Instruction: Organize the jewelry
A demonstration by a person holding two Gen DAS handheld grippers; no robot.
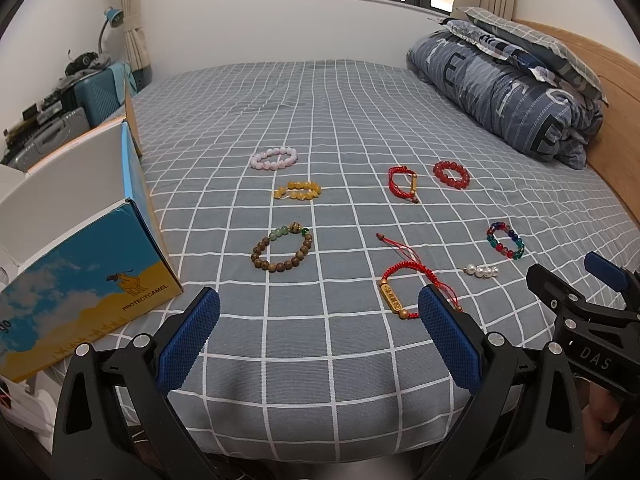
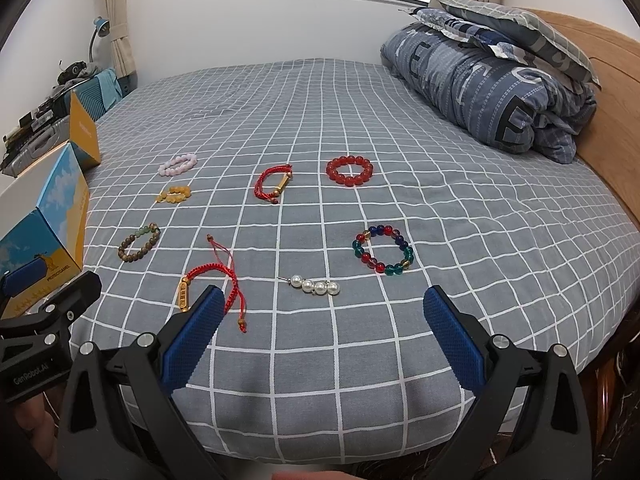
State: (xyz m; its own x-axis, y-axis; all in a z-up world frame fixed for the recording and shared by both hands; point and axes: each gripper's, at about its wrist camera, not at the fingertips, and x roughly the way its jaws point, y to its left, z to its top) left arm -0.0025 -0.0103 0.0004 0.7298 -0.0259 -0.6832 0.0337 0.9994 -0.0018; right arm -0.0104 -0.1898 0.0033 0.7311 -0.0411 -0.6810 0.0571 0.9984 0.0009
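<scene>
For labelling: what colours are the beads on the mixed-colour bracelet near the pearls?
Red, blue, green and amber glass-like beads on the mixed-colour bracelet; the right wrist view shows it best.

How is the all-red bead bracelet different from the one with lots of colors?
The red bead bracelet has beads of one color only, while the multicolor bracelet mixes red, blue, green and amber beads. The red bead bracelet lies farther up the bed, toward the folded quilt; the multicolor bracelet lies nearer the right gripper. Both are closed rings of round, shiny beads, lying flat on the checked sheet.
</scene>
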